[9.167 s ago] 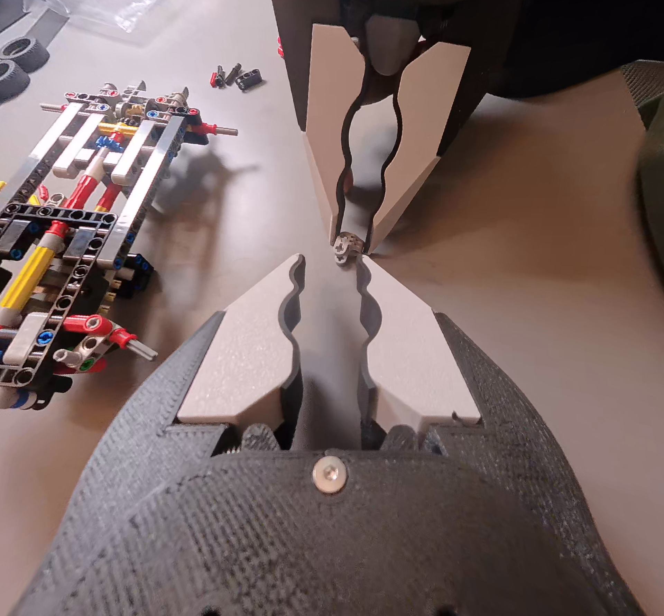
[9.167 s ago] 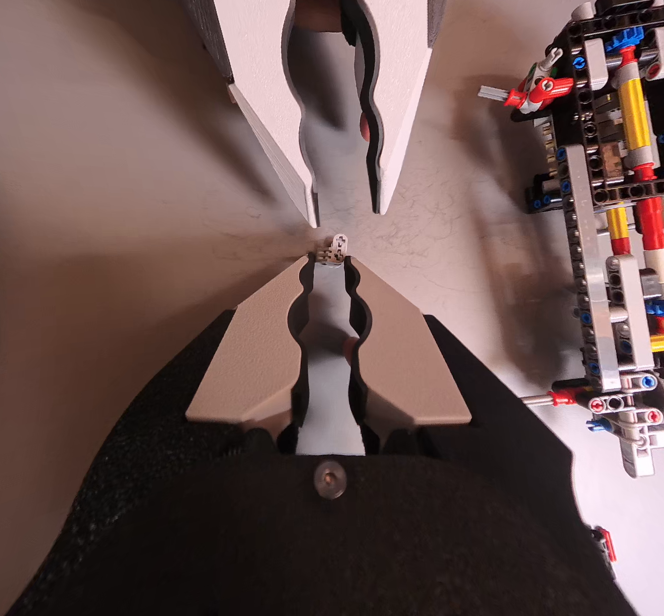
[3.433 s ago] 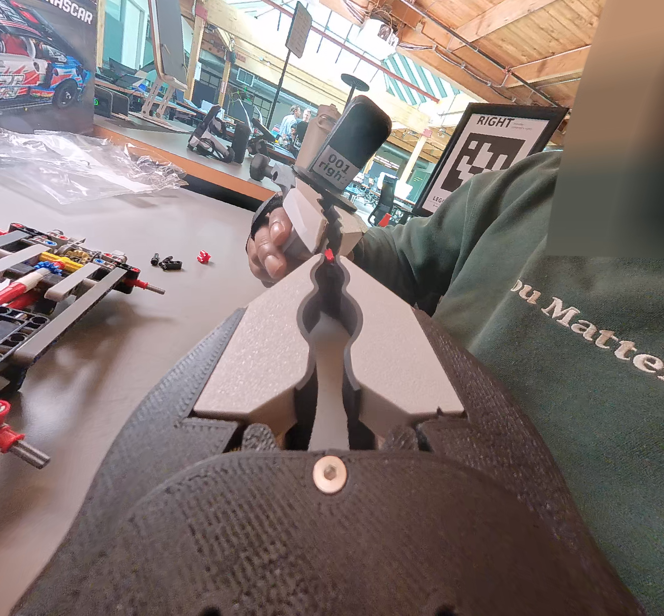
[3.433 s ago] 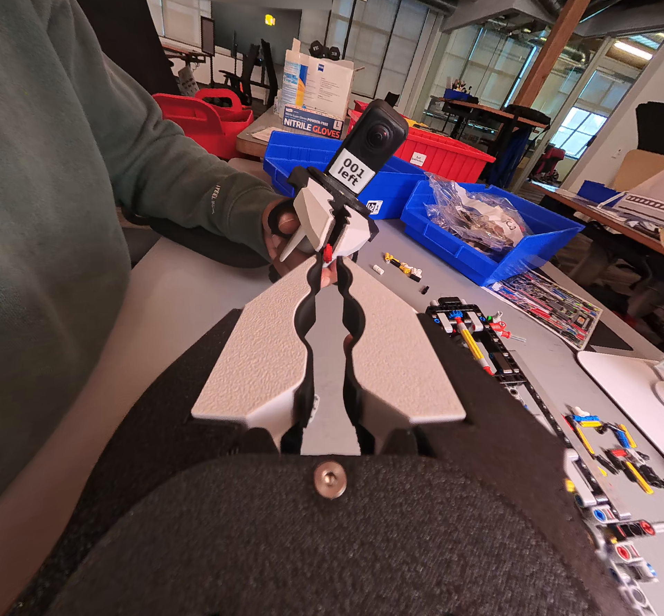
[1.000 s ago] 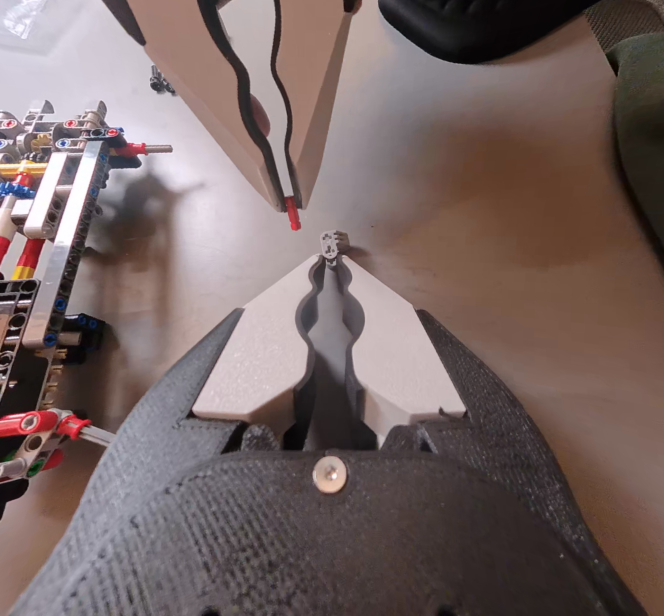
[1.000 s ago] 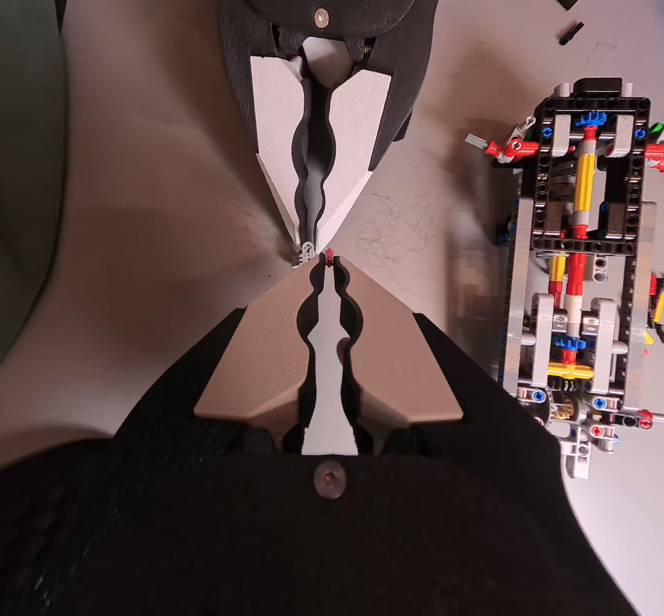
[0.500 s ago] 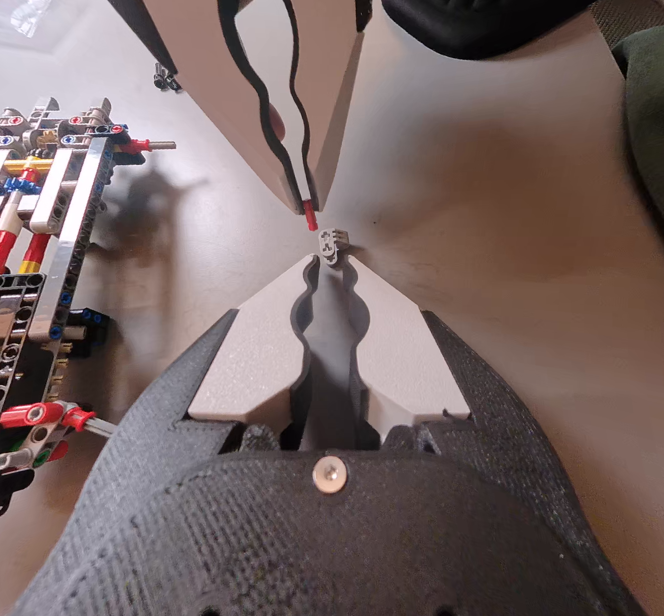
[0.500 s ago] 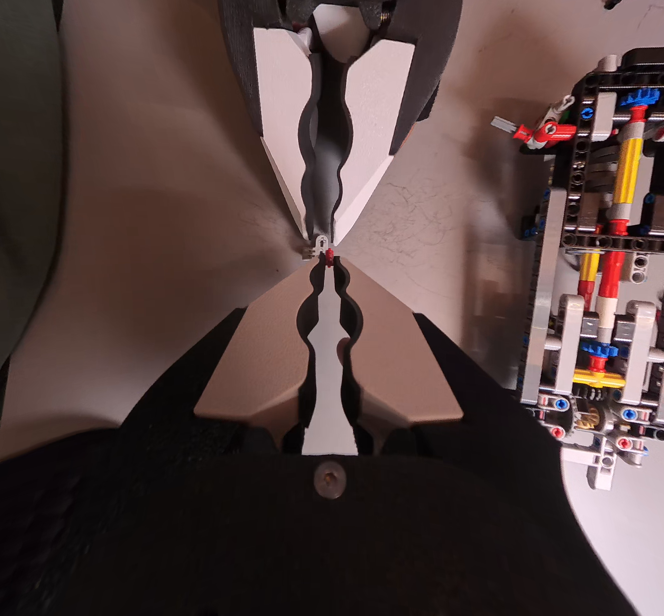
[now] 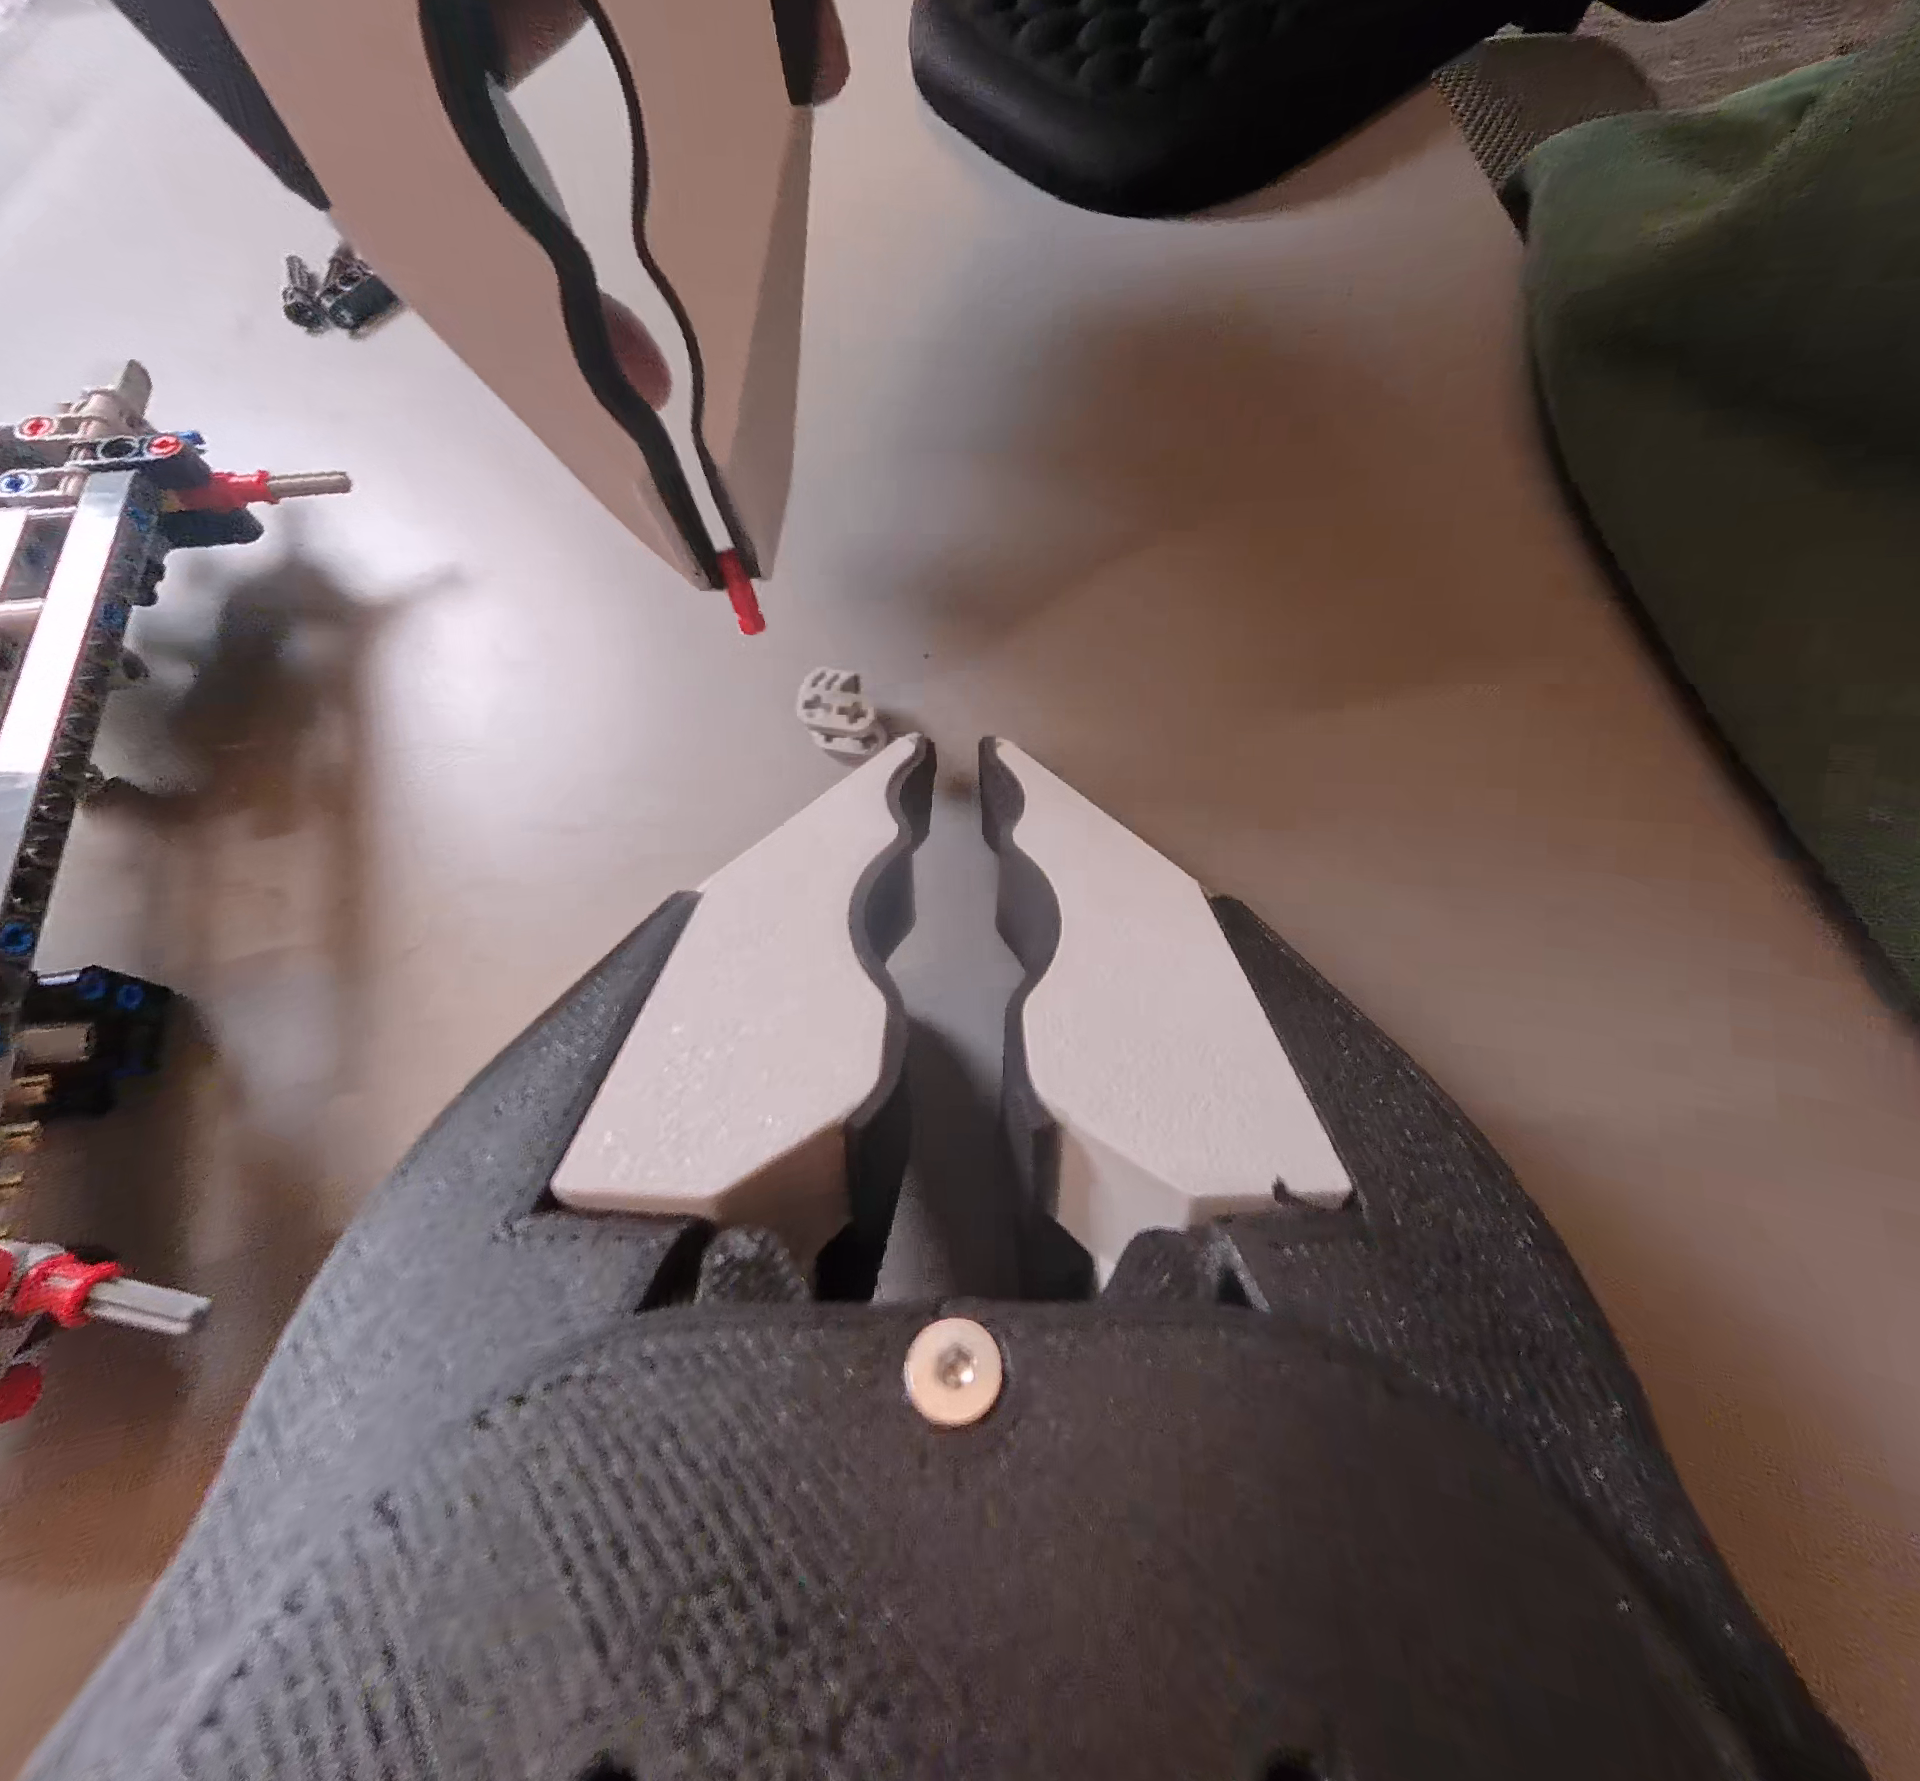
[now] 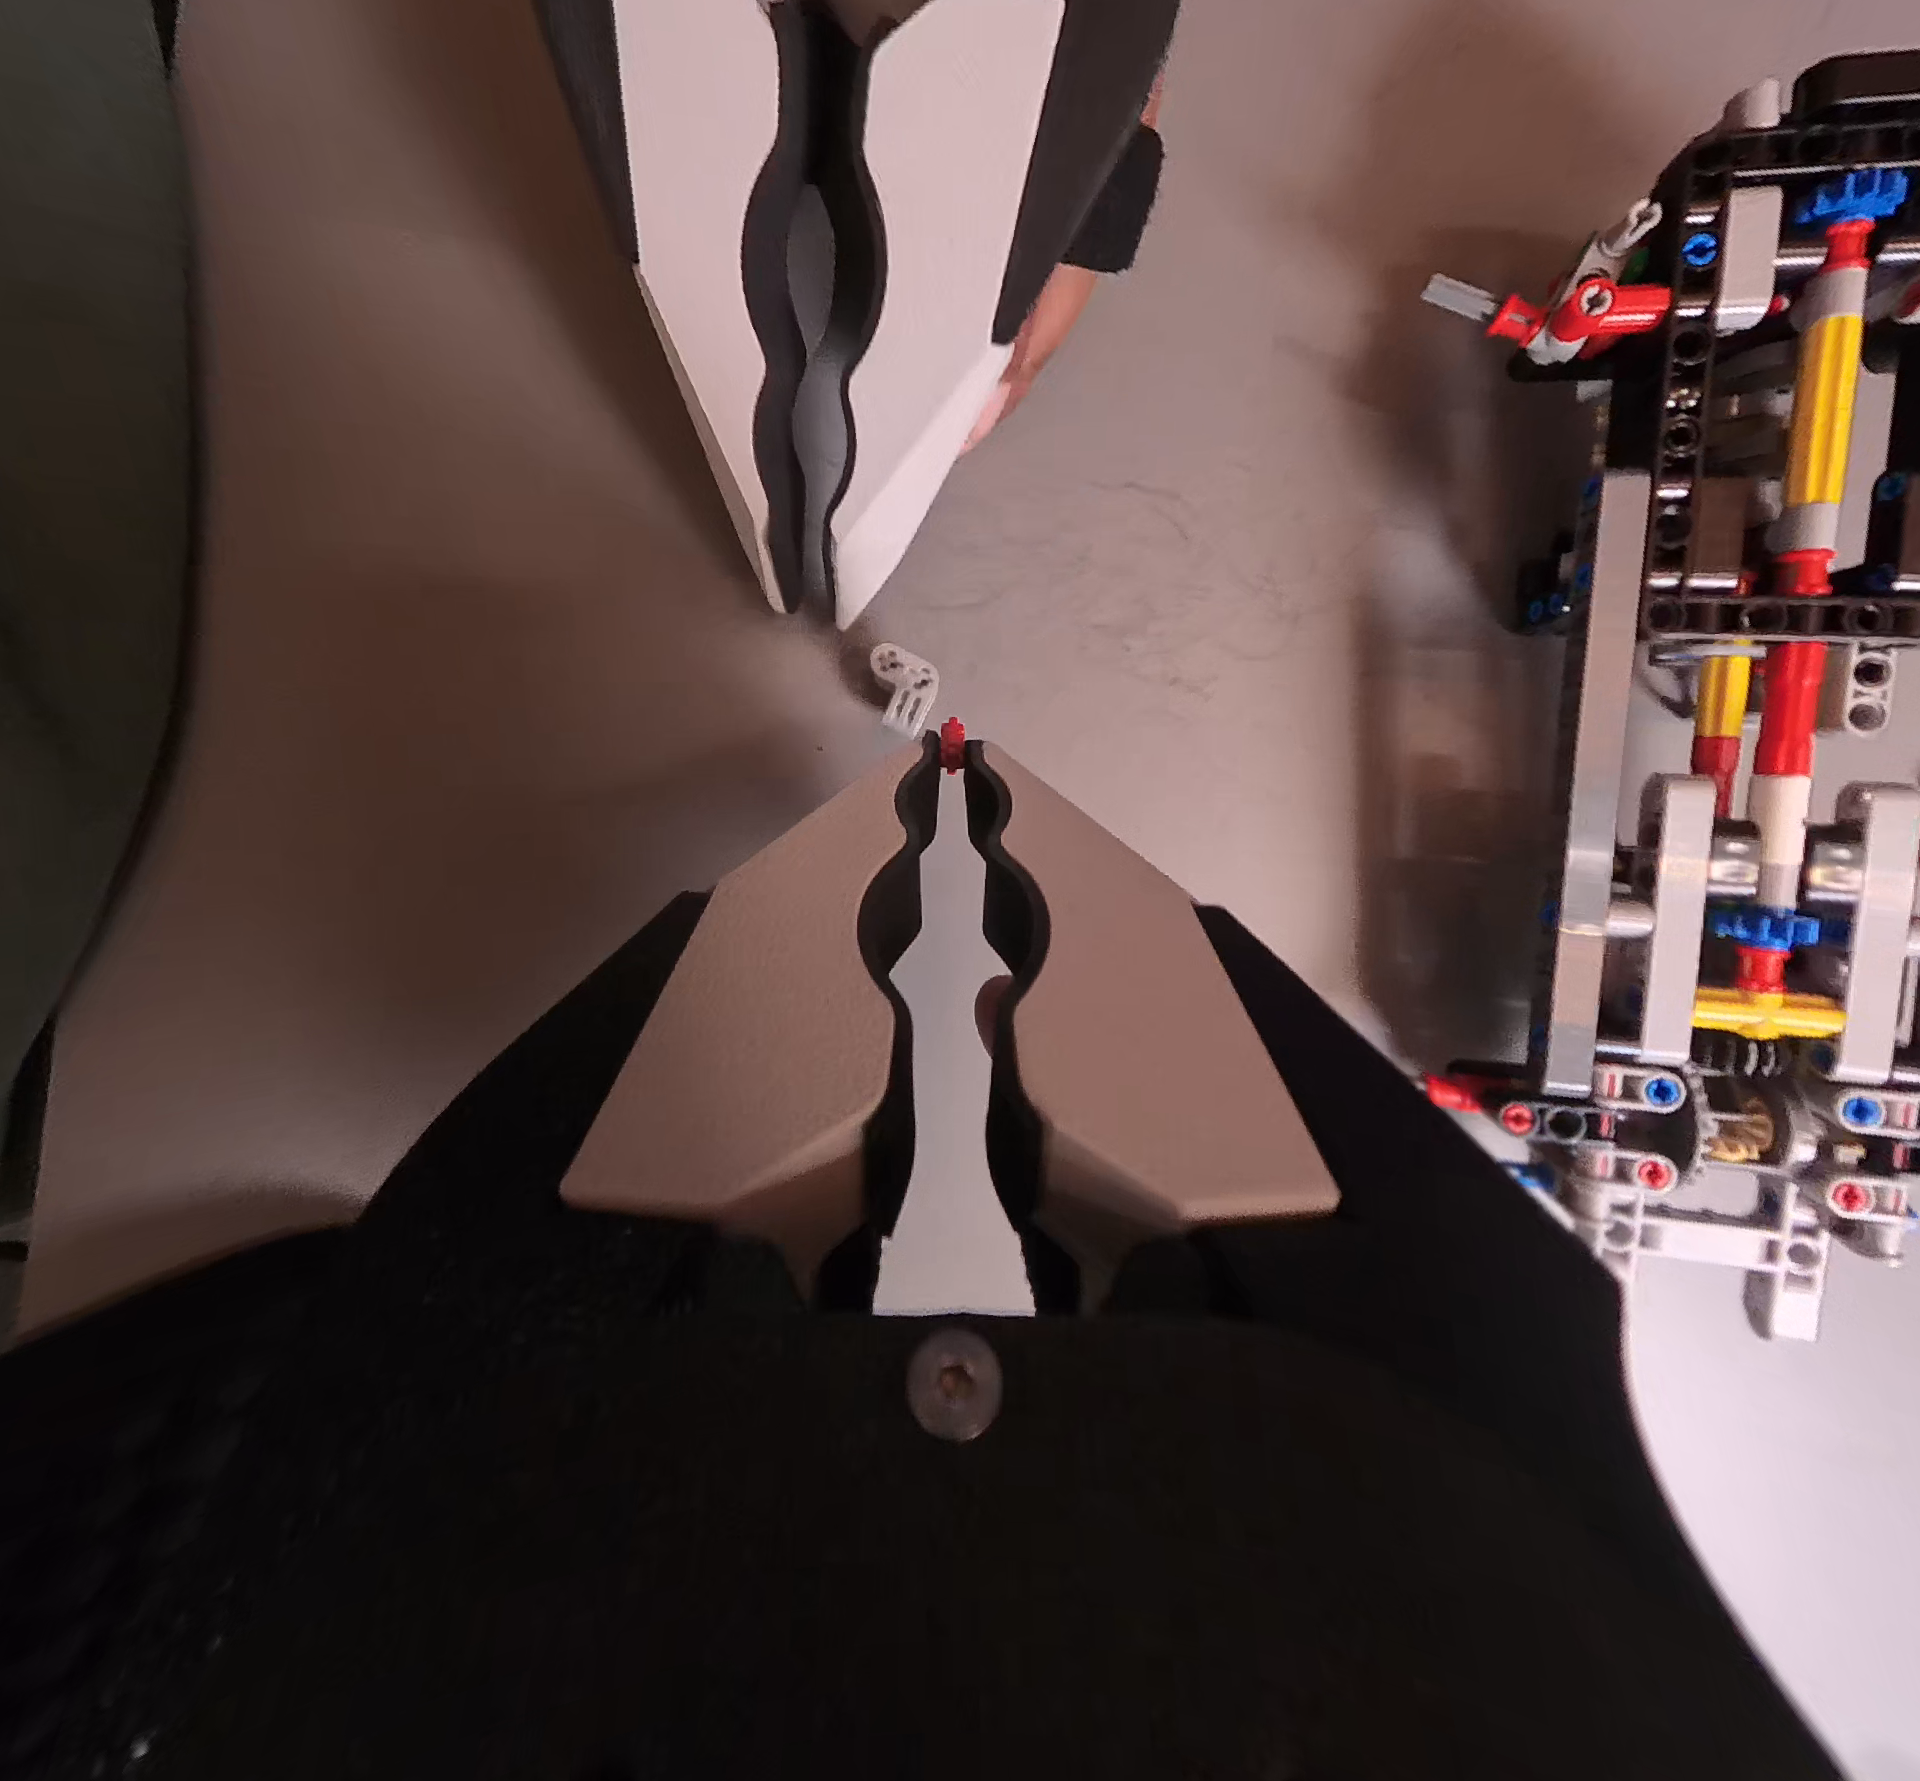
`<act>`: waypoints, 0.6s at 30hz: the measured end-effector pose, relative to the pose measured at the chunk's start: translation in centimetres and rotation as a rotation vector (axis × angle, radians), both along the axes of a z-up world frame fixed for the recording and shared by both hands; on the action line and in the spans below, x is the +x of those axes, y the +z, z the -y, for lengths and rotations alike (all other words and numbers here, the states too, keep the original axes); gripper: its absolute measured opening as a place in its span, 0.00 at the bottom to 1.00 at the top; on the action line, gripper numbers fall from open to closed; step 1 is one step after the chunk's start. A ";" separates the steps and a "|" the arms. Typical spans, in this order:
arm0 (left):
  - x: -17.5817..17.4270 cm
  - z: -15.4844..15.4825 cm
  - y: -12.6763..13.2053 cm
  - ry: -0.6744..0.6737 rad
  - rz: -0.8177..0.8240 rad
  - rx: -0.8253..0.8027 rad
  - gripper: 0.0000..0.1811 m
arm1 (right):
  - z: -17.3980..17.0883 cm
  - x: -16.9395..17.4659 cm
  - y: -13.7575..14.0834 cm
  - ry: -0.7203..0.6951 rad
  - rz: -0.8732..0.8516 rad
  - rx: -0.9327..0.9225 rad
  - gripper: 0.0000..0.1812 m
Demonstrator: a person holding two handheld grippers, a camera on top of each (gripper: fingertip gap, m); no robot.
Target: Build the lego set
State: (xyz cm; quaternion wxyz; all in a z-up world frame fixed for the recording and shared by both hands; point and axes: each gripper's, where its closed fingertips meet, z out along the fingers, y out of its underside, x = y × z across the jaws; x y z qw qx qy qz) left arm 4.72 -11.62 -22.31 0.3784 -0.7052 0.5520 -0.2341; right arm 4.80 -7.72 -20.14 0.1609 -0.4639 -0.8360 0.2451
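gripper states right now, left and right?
Left gripper: open, empty; grey connector lies on the table beside it.
Right gripper: shut on red pin.

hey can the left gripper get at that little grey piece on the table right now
Probably yes. The grey piece lies loose on the table, just off the left gripper tips to one side. Its jaws are slightly apart and hold nothing. The right gripper, holding a red pin, is near but apart.

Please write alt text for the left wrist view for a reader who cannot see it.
The left gripper, slightly open and empty, hovers beside a small grey connector on the table. Opposite, the right gripper pinches a red pin; the chassis lies left.
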 end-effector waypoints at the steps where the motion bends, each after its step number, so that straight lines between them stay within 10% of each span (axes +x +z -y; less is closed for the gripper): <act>1: -0.1 0.0 0.1 -0.001 0.004 0.003 0.04 | -0.1 0.2 0.1 -0.011 -0.009 -0.004 0.01; 18: 0.5 -2.4 -0.4 0.038 -0.027 0.007 0.10 | 0.3 2.7 0.0 -0.092 -0.109 -0.080 0.00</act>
